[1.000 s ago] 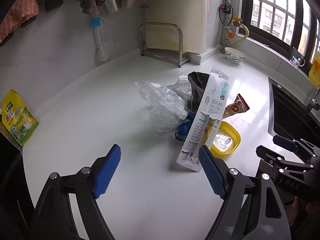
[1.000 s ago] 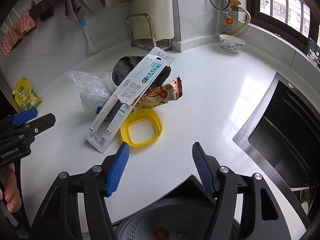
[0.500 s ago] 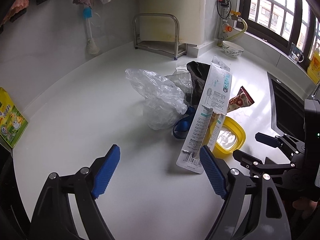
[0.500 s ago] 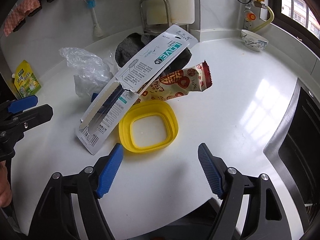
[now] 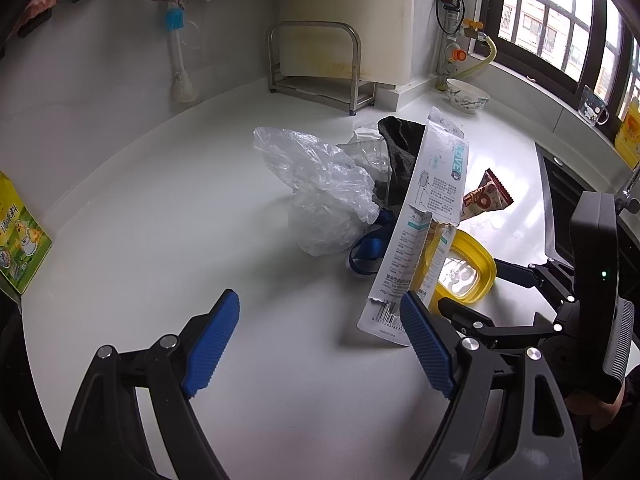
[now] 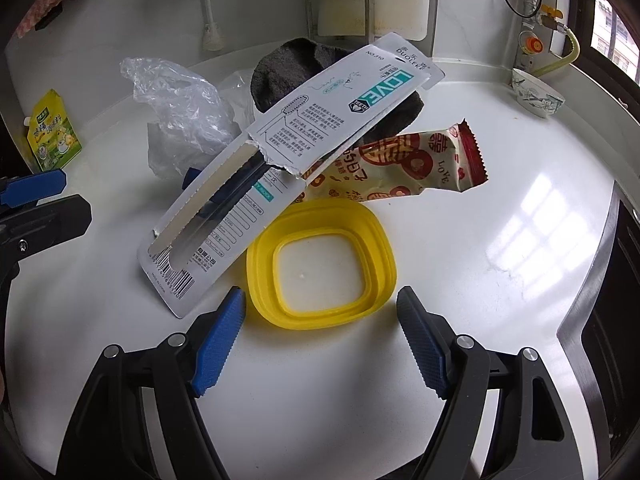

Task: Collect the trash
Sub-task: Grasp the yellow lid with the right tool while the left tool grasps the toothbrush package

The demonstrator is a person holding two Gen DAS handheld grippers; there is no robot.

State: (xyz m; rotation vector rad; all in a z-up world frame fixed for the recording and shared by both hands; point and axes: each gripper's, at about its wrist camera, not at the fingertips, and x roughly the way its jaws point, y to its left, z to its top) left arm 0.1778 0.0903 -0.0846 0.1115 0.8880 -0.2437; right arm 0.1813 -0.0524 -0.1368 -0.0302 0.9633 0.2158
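Approaching yellow lid [image 6: 320, 260] with right gripper [image 6: 320, 336], jaws spread, empty. Left gripper [image 5: 320, 340] likewise released. Advice: straddle near rim, avoid torn toothbrush card [image 6: 280, 152] overlapping lid's left edge.

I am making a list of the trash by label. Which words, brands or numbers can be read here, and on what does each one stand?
"LOVE": white card pack, teal panel.
"DUOLEKE" and "NO.310": the pack's top end.
"MADE IN CHINA": beside the pack's barcode; the barcode digits are too small to read.
"LOVE": snack wrapper, near its red end; its Chinese characters are not clear enough to quote.
Green-yellow pouch: Chinese print, too blurred to read.
Fine print on the pack: too small.
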